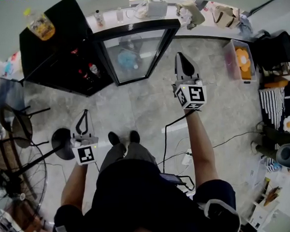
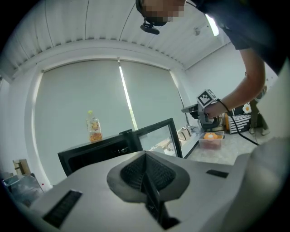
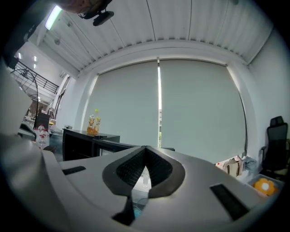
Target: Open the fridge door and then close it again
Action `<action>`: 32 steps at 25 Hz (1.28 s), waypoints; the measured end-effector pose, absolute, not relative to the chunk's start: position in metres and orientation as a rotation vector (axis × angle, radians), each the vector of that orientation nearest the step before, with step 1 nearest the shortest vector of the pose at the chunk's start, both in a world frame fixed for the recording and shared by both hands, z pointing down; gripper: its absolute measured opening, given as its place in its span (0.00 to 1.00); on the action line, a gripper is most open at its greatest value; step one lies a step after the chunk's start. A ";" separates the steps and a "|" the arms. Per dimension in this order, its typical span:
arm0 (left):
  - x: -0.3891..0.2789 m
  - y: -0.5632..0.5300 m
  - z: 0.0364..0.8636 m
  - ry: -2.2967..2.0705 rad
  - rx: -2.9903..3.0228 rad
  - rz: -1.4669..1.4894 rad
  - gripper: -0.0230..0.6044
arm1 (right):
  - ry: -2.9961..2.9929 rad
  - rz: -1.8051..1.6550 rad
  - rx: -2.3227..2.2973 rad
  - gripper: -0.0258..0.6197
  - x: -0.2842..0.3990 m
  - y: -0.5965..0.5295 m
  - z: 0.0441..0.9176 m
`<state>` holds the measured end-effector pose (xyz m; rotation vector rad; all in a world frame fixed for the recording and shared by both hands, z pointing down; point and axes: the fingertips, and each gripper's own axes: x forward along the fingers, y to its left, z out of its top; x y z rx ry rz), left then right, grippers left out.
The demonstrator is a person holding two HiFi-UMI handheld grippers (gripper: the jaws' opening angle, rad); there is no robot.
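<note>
Several bottles (image 1: 92, 70) sit in the open fridge (image 1: 64, 32), 1 yellow bottle (image 1: 41, 25) atop.

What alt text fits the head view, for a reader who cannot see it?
Seen from above, a black fridge stands with its glass door swung open. The person's right gripper, jaws shut and empty, is held up beside the door's free edge; the left gripper, also shut, hangs lower. A bottle stands on the fridge.

1. The left gripper (image 1: 85, 113) is held low and close in front of the person, its jaws together with nothing between them.
2. The right gripper (image 1: 179, 55) reaches forward on an outstretched right arm (image 1: 201, 144), its jaws together and empty.
</note>
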<state>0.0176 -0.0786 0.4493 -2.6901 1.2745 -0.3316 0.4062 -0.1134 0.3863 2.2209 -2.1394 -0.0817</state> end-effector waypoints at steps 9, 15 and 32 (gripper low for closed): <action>0.030 -0.082 0.418 1.267 -2.705 -0.205 0.07 | -2.136 -0.144 2.304 0.07 0.359 -0.065 0.359; 0.033 -0.085 0.396 1.273 -2.705 -0.117 0.07 | -2.125 -0.139 2.288 0.07 0.331 -0.041 0.356; 0.015 -0.084 0.366 1.309 -2.683 -0.015 0.07 | -2.101 -0.058 2.215 0.07 0.255 0.019 0.367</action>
